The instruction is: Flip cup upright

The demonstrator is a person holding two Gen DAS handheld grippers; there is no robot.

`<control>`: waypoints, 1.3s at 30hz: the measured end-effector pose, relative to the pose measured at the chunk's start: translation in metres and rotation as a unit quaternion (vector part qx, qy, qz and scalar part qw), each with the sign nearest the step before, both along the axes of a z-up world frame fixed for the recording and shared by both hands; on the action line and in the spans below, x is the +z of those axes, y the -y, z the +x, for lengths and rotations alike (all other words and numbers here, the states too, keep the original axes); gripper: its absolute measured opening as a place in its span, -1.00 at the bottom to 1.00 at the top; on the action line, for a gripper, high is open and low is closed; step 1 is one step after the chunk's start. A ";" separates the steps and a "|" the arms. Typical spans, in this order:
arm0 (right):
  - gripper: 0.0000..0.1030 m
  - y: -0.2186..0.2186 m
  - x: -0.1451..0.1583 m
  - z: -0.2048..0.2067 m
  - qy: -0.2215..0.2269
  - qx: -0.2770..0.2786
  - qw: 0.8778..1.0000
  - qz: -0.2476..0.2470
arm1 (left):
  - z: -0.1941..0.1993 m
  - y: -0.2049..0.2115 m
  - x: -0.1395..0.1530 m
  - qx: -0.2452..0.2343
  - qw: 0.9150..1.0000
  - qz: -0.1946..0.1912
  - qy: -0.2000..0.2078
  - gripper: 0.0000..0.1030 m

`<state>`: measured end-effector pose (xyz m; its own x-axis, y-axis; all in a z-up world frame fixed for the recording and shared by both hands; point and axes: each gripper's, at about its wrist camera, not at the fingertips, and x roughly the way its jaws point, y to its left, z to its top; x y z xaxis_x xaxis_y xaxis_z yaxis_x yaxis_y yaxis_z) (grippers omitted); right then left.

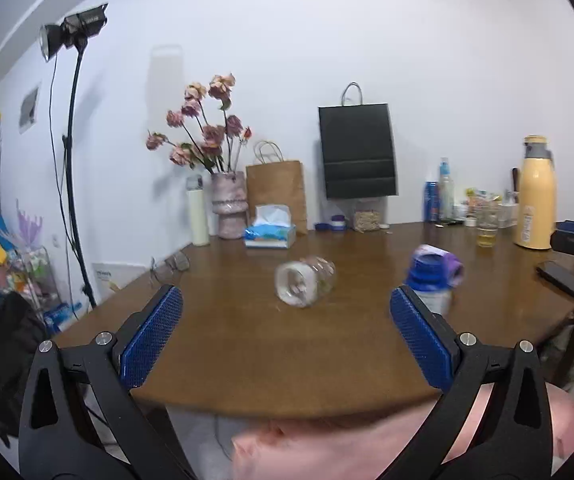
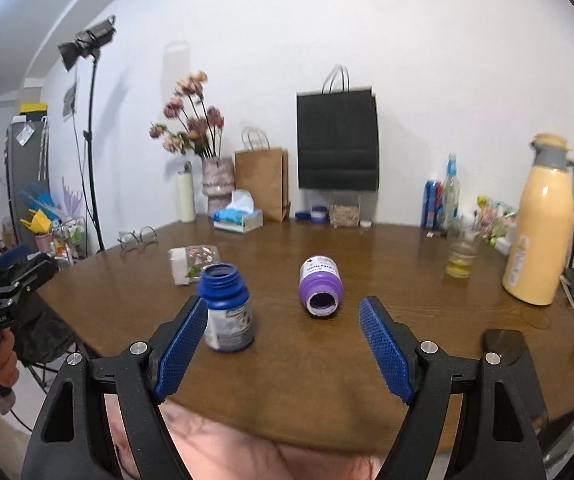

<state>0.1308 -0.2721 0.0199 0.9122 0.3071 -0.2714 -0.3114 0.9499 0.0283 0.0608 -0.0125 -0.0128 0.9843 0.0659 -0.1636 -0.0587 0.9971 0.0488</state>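
A clear glass cup point(image 1: 305, 282) lies on its side in the middle of the brown table point(image 1: 247, 340), its pale round end towards me. My left gripper point(image 1: 286, 294) is open, held short of the cup and empty. In the right wrist view the same cup point(image 2: 191, 262) lies behind an upright blue bottle point(image 2: 227, 308). A purple bottle point(image 2: 321, 286) lies on its side, mouth towards me. My right gripper point(image 2: 284, 303) is open and empty, short of both bottles, roughly between them.
Along the wall stand a flower vase point(image 1: 229, 204), a tissue box point(image 1: 271, 230), brown and black paper bags, spray bottles, a glass of yellow liquid point(image 2: 463, 258) and a cream flask point(image 2: 539, 232). Spectacles point(image 2: 137, 238) lie at the left. A phone point(image 1: 563, 278) lies at the right edge.
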 end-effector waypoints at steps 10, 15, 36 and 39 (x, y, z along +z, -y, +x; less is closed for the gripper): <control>0.62 -0.016 -0.020 -0.097 -0.003 -0.016 1.000 0.025 | -0.065 -0.002 0.003 0.038 0.999 0.003 -0.010 1.00; 0.62 -0.021 -0.018 -0.092 -0.012 0.000 0.999 0.042 | -0.061 -0.004 0.005 0.034 0.999 -0.003 -0.008 1.00; 0.62 -0.028 -0.020 -0.085 -0.023 0.022 0.999 0.037 | -0.067 -0.003 0.004 0.032 0.999 -0.001 0.002 1.00; 0.62 -0.031 -0.020 -0.085 -0.022 0.024 0.999 0.034 | -0.067 -0.003 0.004 0.032 0.999 -0.001 0.002 1.00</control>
<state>0.0460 -0.2416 -0.0001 0.8831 0.3699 -0.2888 -0.3542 0.9290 0.1070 -0.0059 -0.0094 -0.0086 0.9788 0.1288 -0.1593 -0.1230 0.9913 0.0459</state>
